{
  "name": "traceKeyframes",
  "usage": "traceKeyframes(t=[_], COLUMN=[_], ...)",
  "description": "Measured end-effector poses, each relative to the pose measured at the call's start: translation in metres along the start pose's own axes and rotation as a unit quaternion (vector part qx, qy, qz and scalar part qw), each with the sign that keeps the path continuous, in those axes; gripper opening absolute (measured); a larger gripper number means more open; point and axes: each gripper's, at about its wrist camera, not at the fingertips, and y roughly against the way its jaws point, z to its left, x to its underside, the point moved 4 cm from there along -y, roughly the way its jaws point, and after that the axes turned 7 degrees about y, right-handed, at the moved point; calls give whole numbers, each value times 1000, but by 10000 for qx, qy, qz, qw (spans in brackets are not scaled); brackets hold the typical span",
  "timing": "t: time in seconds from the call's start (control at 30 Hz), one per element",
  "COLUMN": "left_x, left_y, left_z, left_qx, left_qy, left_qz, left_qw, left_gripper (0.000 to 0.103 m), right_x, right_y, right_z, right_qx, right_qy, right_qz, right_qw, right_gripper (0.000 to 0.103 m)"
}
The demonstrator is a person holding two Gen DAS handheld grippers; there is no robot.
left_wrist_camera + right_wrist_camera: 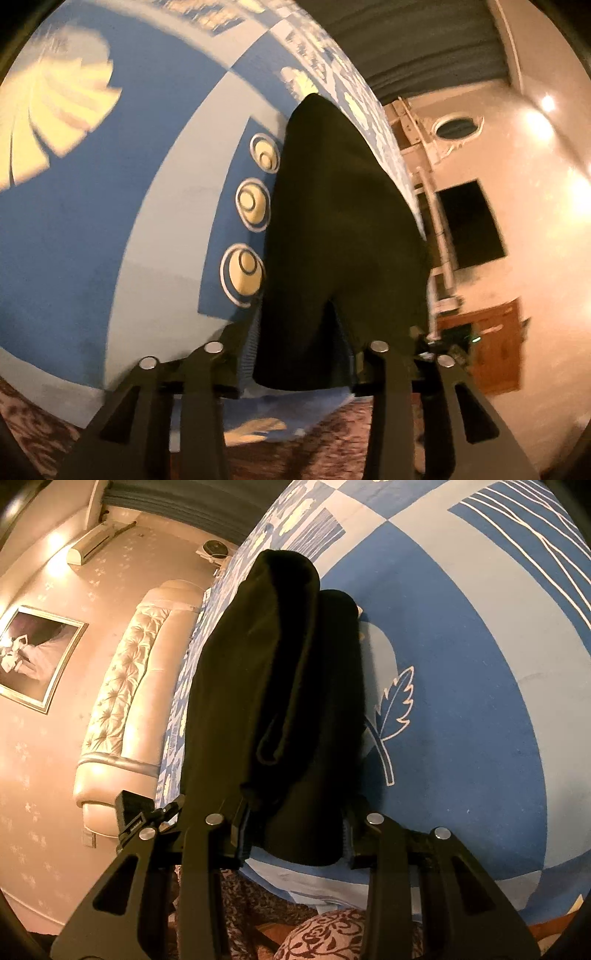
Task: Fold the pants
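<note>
Both tongs (301, 354) (295, 830) clamped, tilted downward

The black pants (332, 229) fill the gap between the fingers of the left gripper (301, 350) and of the right gripper (295, 834), blocking the way straight ahead of both. To the left of the cloth in the left wrist view, the blue patterned bedspread (110, 221) lies bare. In the right wrist view it is bare to the right (480, 701). The padded headboard (125, 686) and wall close off that view's left side.
</note>
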Motion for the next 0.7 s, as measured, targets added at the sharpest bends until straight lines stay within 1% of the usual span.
traceKeyframes(t=[0.03, 0.07, 0.1, 0.17, 0.2, 0.23, 0.27, 0.3, 0.33, 0.37, 0.43, 0.47, 0.53, 0.7], left_x=[2, 3, 4, 8, 9, 9, 9, 8, 7, 6, 5, 5, 5, -1], left_y=[-1, -2, -2, -4, -7, -11, -15, -17, -20, -19, -16, -14, -11, -7], left_z=[4, 5, 5, -3, -7, -13, -17, -20, -21, -20, -17, -16, -14, -10], left_qx=[150, 222, 266, 221, 163, 8, -135, -257, -327, -271, -124, -72, -47, -26], left_qy=[200, 260, 247, -48, -216, -460, -652, -821, -901, -867, -789, -754, -688, -596], left_qz=[87, 130, 168, 241, 303, 361, 385, 372, 407, 399, 381, 349, 250, 171], left_qw=[9996, 9993, 9992, 9995, 9992, 9983, 9970, 9956, 9946, 9951, 9961, 9965, 9973, 9981], left_gripper=[48, 53, 55, 66, 68, 69, 61, 50, 46, 40, 33, 31, 30, 29], right_x=[1, 1, 2, 2, 2, 3, 2, 3, 3, 3, 3, 3, 4, 1], right_y=[0, 1, 1, 1, 1, 2, 2, 2, 2, 2, 2, 2, -1, -7], right_z=[0, -1, -1, -1, -1, -2, -2, -1, -1, 0, 0, 0, 3, 8], right_qx=[-15, -37, -69, -108, -118, -125, -131, -140, -139, -132, -125, -122, -99, -77], right_qy=[-12, -31, -62, -84, -95, -103, -109, -120, -123, -122, -105, -87, -60, -26], right_qz=[-1, -3, 3, 15, 14, 12, 11, 7, 2, -3, -7, -15, -33, -3], right_qw=[10000, 10000, 10000, 9999, 9999, 9999, 9999, 9998, 9998, 9998, 9999, 9999, 9999, 10000], right_gripper=[35, 35, 35, 35, 36, 36, 36, 36, 36, 36, 36, 36, 36, 36])
